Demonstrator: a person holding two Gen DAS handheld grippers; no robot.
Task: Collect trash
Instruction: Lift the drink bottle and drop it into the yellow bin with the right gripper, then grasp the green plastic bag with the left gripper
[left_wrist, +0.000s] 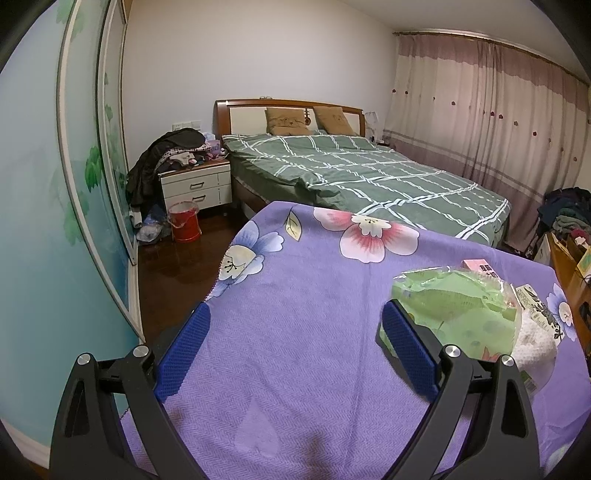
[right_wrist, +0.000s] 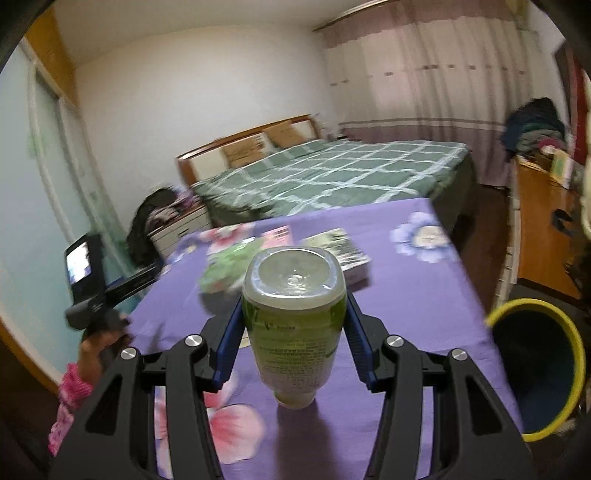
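Observation:
My right gripper (right_wrist: 294, 314) is shut on a clear plastic bottle (right_wrist: 293, 325) with a green label, held base-forward above the purple flowered tablecloth (right_wrist: 406, 295). Farther along the table lie a crumpled green plastic bag (right_wrist: 225, 264), a pink carton (right_wrist: 277, 233) and a black-and-white printed carton (right_wrist: 341, 247). A dark bin with a yellow rim (right_wrist: 541, 369) stands off the table's right edge. In the left wrist view my left gripper (left_wrist: 295, 325) stands open over the cloth, nothing between its blue pads. The green bag (left_wrist: 454, 306) lies just right of its right finger (left_wrist: 406, 350), with the pink carton (left_wrist: 480, 267) behind.
A bed with a green checked cover (left_wrist: 369, 173) fills the room behind the table. A white nightstand piled with clothes (left_wrist: 195, 184) and a red bucket (left_wrist: 184, 221) stand at the left. A wooden cabinet (right_wrist: 543, 236) is on the right. A hand in a pink sleeve (right_wrist: 92, 354) holds the other gripper.

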